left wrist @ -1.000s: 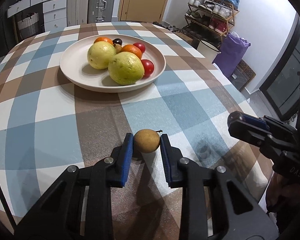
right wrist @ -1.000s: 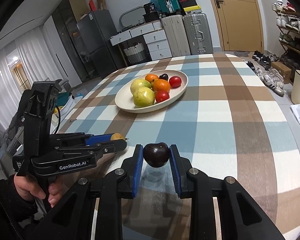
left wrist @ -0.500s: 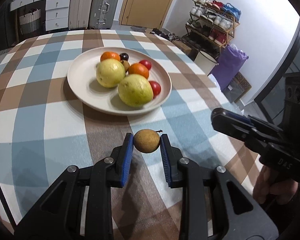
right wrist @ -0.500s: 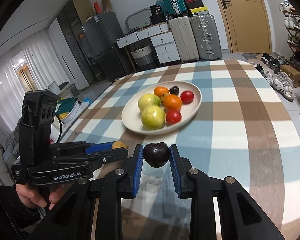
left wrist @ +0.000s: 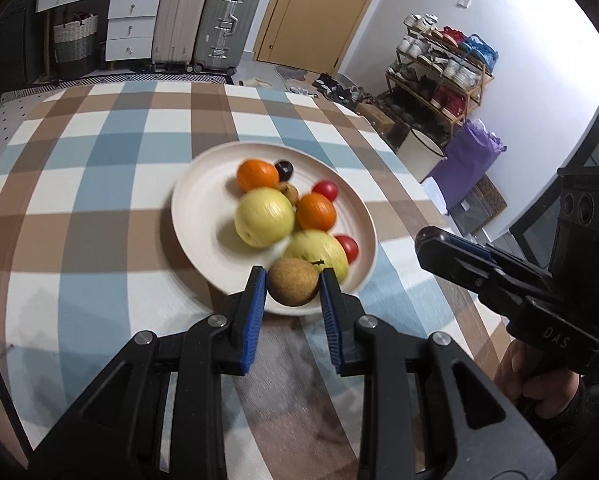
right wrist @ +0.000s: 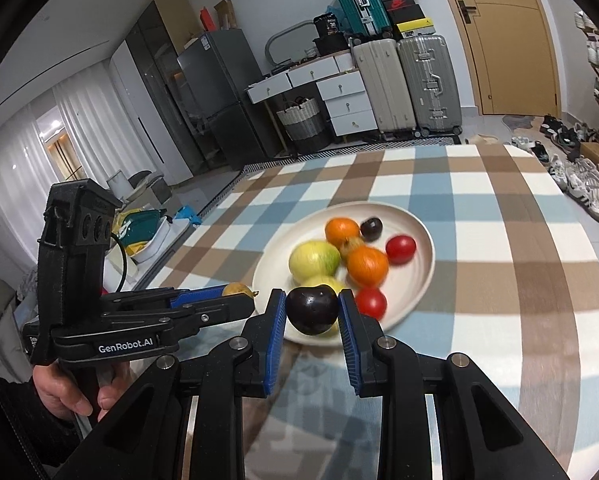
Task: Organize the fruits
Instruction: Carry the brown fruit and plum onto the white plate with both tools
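Leftmost, the left gripper (left wrist: 292, 287) is clamped on a small brown pear (left wrist: 293, 286), held w/ its blue pads (left wrist: 256, 303) over the near rim of the cream plate (left wrist: 203, 216) on the checked tablecloth (left wrist: 99, 184). Right of it, the right gripper (right wrist: 311, 314) is clamped on a dark plum (right wrist: 311, 314), also at the plate's near edge; plate holds 2 guavas (left wrist: 264, 218), 2 oranges (left wrist: 257, 174), 2 tomatoes (left wrist: 325, 189) & another plum (left wrist: 284, 170), blurred.

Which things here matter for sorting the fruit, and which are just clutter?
Job: brown fruit in left claw; dark plum in right claw; plate of fruit.
Clutter: suitcases, shoe rack, purple bag.
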`<state>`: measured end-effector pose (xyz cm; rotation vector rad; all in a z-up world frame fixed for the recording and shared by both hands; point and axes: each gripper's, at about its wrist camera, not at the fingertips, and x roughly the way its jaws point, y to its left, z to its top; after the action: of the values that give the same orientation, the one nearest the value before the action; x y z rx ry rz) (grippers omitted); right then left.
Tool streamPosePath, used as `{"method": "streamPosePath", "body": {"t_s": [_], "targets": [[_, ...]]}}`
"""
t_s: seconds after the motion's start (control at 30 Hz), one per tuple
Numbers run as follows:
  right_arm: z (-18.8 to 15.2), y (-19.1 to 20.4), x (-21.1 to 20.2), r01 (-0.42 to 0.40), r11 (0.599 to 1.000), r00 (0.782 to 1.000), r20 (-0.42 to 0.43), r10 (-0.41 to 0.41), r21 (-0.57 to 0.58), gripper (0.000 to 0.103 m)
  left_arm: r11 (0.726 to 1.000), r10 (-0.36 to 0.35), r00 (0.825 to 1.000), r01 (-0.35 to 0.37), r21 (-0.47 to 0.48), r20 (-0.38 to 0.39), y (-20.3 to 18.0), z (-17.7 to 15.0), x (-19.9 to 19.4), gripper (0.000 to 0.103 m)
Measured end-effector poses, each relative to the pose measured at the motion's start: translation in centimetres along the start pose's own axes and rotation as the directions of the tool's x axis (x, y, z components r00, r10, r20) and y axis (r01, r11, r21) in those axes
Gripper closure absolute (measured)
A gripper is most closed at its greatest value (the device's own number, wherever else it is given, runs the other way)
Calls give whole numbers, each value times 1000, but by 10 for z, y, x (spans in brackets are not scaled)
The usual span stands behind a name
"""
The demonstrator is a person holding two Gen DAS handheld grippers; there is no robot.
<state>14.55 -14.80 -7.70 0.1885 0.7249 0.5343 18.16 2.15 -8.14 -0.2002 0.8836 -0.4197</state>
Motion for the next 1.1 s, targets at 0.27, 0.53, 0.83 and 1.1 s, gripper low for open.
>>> {"method": "streamPosePath", "body": {"t_s": [0.27, 0.53, 0.83, 1.1], "targets": [[29, -2, 23, -16, 1000, 1000, -1, 16, -5, 76, 1000, 22, 1000, -21, -7, 14, 16, 38, 9, 79], [55, -7, 41, -17, 1000, 1000, -6, 17, 1, 76, 1000, 25, 1000, -25, -1, -2, 24, 65, 28, 79], [68, -15, 61, -13, 1000, 1000, -23, 13, 9, 76, 1000, 27, 999, -27, 0, -25, 32, 79, 50, 79], [72, -25, 77, 3, 1000, 999, -41, -2, 25, 76, 999, 42, 997, -43, -11, -57, 44, 82, 70, 79]]}}
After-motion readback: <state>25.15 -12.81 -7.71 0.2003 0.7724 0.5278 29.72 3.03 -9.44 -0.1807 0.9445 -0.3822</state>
